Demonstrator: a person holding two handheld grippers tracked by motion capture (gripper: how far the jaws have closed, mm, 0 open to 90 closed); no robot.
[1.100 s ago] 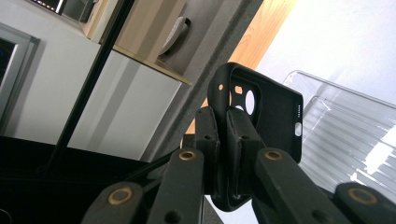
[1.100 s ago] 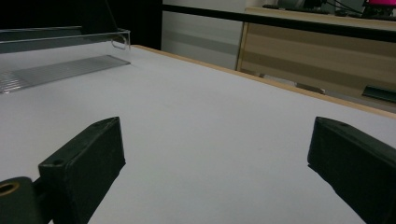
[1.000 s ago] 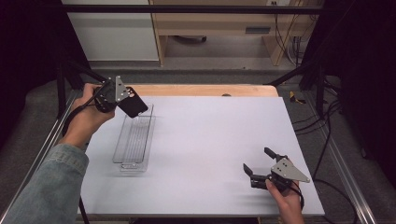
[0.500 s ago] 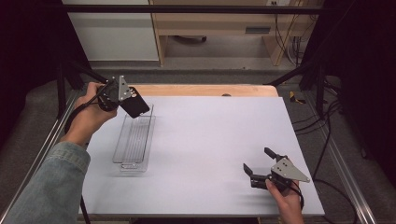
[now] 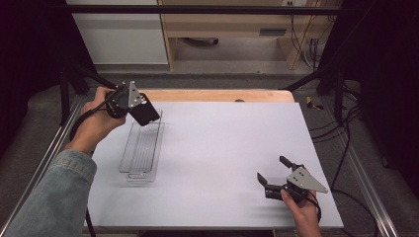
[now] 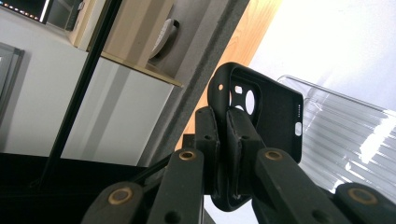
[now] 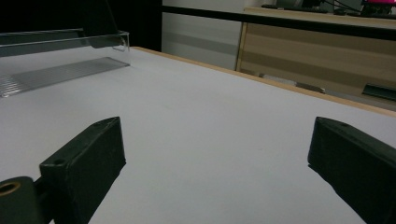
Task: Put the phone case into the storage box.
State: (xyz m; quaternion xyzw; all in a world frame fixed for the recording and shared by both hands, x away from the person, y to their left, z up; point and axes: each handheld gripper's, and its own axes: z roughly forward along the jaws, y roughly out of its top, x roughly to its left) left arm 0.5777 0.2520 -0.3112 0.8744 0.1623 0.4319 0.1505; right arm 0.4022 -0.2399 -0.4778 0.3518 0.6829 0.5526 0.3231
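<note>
While my left gripper (image 5: 141, 111) hangs over the clear tray's (image 5: 143, 148) far end, its own view shows jaws clamped on a black phone case (image 6: 266, 116). My right gripper (image 5: 272, 170) rests near the table's (image 5: 222, 143) front edge, jaws wide apart.

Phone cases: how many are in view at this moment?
1. The black phone case is clamped by one edge in the left gripper, held above the far end of the clear plastic tray. The right gripper is open and empty. Nothing suggests another is hidden.

No readable text, label, brand, number or sign appears on anything in these views.
</note>
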